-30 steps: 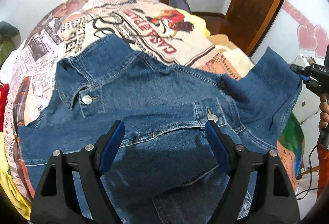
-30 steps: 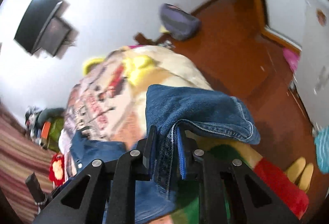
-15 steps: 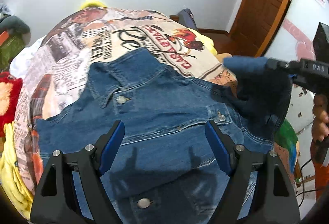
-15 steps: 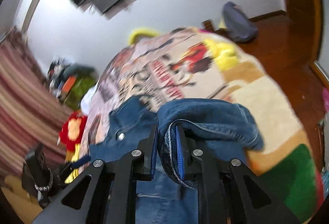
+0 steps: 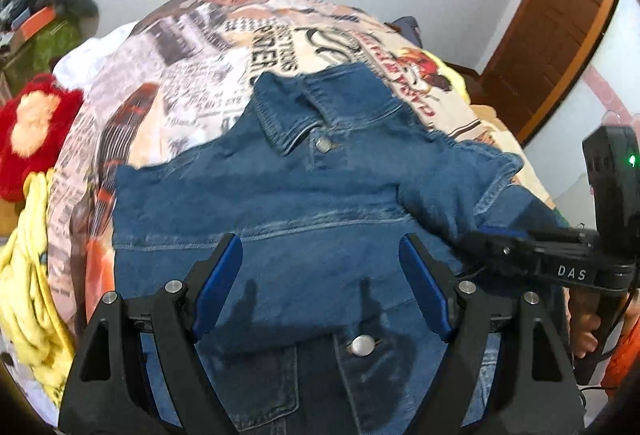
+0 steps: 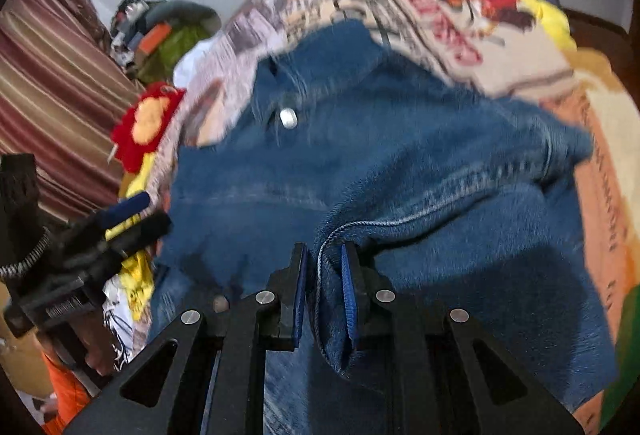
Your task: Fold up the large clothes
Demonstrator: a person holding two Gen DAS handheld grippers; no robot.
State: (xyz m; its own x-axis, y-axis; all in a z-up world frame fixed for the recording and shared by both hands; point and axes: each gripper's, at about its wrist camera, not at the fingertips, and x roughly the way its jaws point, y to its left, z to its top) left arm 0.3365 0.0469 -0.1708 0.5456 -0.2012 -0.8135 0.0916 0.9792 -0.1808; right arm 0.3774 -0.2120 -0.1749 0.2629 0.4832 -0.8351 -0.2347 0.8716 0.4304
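Note:
A blue denim jacket (image 5: 304, 203) lies front up on a bed, collar (image 5: 292, 107) toward the far side. My left gripper (image 5: 320, 287) is open and empty just above the jacket's chest. My right gripper (image 6: 323, 291) is shut on the jacket's sleeve (image 6: 332, 299) and holds it over the jacket body. In the left wrist view the right gripper (image 5: 492, 239) comes in from the right with the sleeve (image 5: 452, 187) folded across the front. The left gripper (image 6: 120, 223) shows at the left of the right wrist view.
The bed has a newspaper-print cover (image 5: 200, 75). A red and orange plush toy (image 5: 32, 131) and yellow cloth (image 5: 32, 295) lie at the bed's left edge. A wooden door (image 5: 560, 27) stands at the right. A striped curtain (image 6: 52, 95) hangs at the left.
My right gripper has carried the sleeve from out at the right side inward over the jacket's front. My left gripper stayed open and shifted nearer the jacket's lower part.

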